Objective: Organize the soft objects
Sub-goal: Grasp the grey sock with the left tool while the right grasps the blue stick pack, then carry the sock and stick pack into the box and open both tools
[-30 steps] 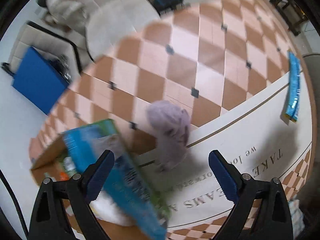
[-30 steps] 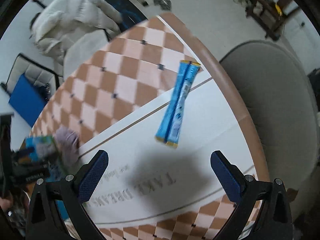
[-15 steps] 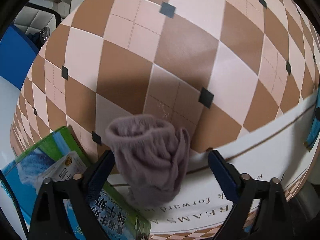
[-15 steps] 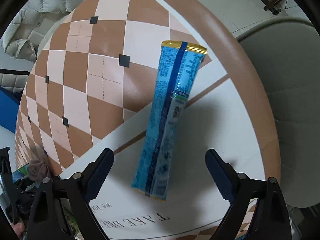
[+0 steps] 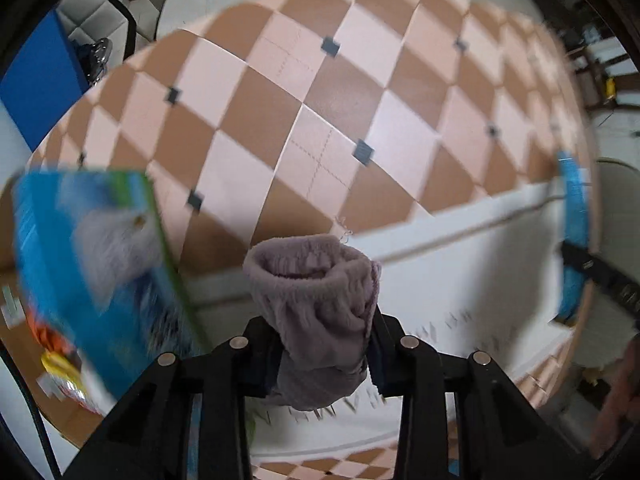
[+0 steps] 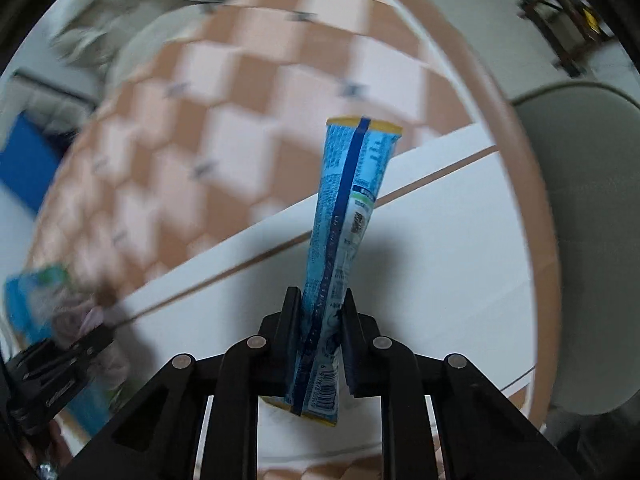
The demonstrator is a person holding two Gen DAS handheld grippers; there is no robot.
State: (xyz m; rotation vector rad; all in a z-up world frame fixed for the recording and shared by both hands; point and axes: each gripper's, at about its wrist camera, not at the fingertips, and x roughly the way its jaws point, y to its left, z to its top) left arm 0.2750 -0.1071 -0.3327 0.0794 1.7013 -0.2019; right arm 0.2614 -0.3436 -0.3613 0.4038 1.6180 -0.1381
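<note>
Blue-green box [image 5: 92,264] motion-blurred, lettering unreadable

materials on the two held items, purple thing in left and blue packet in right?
Purple sock: looks like fuzzy fleece or terry knit, matte; nap visible, rolled cuff slumps between the left gripper jaws.
Blue packet: likely thin plastic film, glossy; printed text, barcode, crimped yellow end seals, buckles where the right gripper pinches it.

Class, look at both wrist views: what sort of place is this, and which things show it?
Probably a home living or dining room: a round table with a checkered cloth, a cushioned chair beside it, and a padded coat heaped beyond.
</note>
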